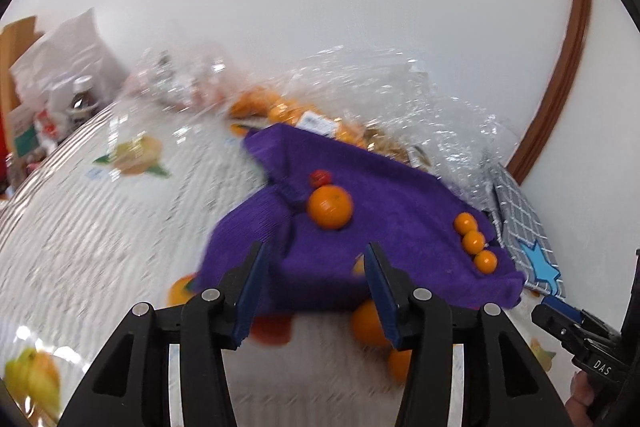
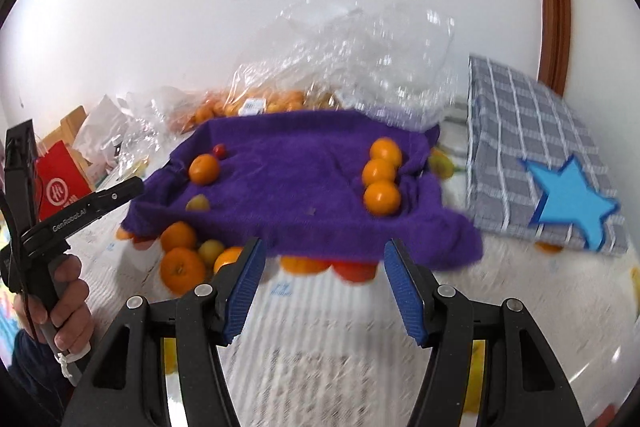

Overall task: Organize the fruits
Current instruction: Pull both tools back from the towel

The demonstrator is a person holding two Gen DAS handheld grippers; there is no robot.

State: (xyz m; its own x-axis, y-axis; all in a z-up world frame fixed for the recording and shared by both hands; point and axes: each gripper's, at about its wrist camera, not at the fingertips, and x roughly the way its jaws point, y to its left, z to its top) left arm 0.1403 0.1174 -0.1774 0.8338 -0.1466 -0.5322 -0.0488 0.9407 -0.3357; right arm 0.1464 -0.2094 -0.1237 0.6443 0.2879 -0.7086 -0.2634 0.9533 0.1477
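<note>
A purple towel [image 2: 304, 187] lies on the table; it also shows in the left wrist view [image 1: 360, 211]. On it stand a row of three small oranges [image 2: 382, 173] at the right, one orange [image 2: 204, 169] with a small red fruit [image 2: 219, 150] at the left, and a yellowish fruit [image 2: 198, 203]. More oranges [image 2: 182, 263] and a red fruit [image 2: 356, 271] lie along the towel's near edge. My left gripper [image 1: 314, 291] is open and empty over that edge. My right gripper [image 2: 324, 287] is open and empty just in front of the towel.
A clear plastic bag [image 2: 360, 59] with more oranges [image 2: 256, 103] lies behind the towel. A grey checked cloth with a blue star [image 2: 568, 203] lies at the right. Boxes and packets [image 1: 60, 87] crowd the far left. The tablecloth [image 1: 100, 227] is white and ribbed.
</note>
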